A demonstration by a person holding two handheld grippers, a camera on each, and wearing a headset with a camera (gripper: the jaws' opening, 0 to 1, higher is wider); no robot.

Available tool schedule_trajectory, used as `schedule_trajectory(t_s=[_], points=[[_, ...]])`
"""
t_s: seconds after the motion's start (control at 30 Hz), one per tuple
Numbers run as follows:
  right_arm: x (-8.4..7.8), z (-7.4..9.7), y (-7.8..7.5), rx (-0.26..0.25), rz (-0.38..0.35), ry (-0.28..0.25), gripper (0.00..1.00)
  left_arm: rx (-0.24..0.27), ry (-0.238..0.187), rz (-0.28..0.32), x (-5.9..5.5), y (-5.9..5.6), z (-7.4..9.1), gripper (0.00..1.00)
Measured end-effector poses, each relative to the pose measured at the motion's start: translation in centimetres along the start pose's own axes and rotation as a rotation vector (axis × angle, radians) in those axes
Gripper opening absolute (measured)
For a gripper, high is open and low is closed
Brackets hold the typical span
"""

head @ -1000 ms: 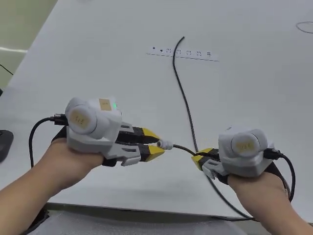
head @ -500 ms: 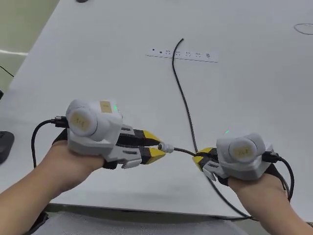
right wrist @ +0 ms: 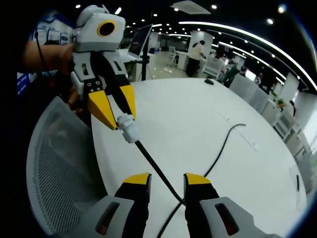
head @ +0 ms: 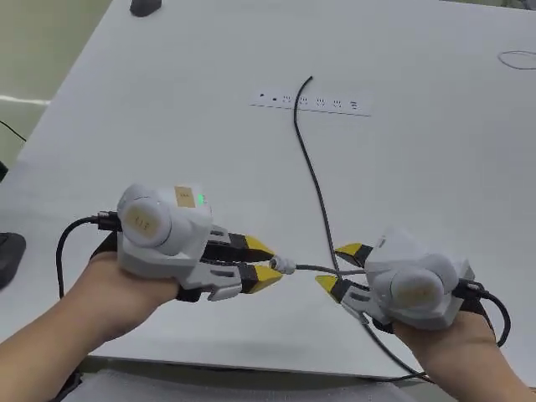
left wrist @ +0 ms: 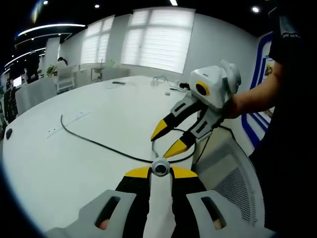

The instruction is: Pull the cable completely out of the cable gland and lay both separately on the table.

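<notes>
A small white cable gland [head: 282, 266] sits at the near end of a long black cable [head: 311, 167] that runs away across the white table [head: 167, 100]. My left gripper [head: 272, 262] is shut on the gland, just above the table's near edge. In the left gripper view the gland [left wrist: 159, 167] shows end-on between the yellow jaw tips. My right gripper [head: 331, 266] stands open, its jaws on either side of the cable a short way from the gland. In the right gripper view the cable [right wrist: 153, 163] runs between the spread jaws up to the gland [right wrist: 128, 127].
A white strip with dark marks [head: 310, 102] lies across the table's middle, under the cable's far part. A dark object [head: 144, 7] rests at the far left and a thin loop [head: 515, 59] at the far right. A mesh chair [right wrist: 54, 163] stands below the table's near edge.
My right gripper has opened and let go of the cable. The left gripper still holds the gland in about the same spot. The head camera has tilted a little.
</notes>
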State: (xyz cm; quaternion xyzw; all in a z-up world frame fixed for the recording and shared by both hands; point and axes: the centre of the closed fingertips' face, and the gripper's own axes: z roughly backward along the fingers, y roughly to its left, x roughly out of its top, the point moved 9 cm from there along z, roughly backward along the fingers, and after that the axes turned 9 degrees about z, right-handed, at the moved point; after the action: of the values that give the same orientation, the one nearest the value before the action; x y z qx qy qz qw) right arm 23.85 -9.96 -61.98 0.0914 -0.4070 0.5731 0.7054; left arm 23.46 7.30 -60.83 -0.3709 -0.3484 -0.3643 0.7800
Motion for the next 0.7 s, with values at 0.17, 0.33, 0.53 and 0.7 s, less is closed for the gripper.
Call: schedule_trajectory(t_s=[0.17,0.33,0.53,0.7], points=[[2.6,0.0,1.0,0.042,0.14,-0.054,0.24,-0.001,0.004,-0.004,0.0,-0.2,0.0,0.15],[2.4,-1.0,1.6,0.07,0.176,-0.03,0.21,-0.002,0.004,0.0,0.0,-0.3,0.0,0.15],[1.9,-1.2,1.5,0.086,0.184,-0.017,0.16,0.001,0.003,0.003,0.0,-0.4,-0.1,0.15],[1.9,-1.4,1.6,0.098,0.165,-0.039,0.09,0.002,0.0,0.004,-0.1,-0.5,-0.1,0.15]])
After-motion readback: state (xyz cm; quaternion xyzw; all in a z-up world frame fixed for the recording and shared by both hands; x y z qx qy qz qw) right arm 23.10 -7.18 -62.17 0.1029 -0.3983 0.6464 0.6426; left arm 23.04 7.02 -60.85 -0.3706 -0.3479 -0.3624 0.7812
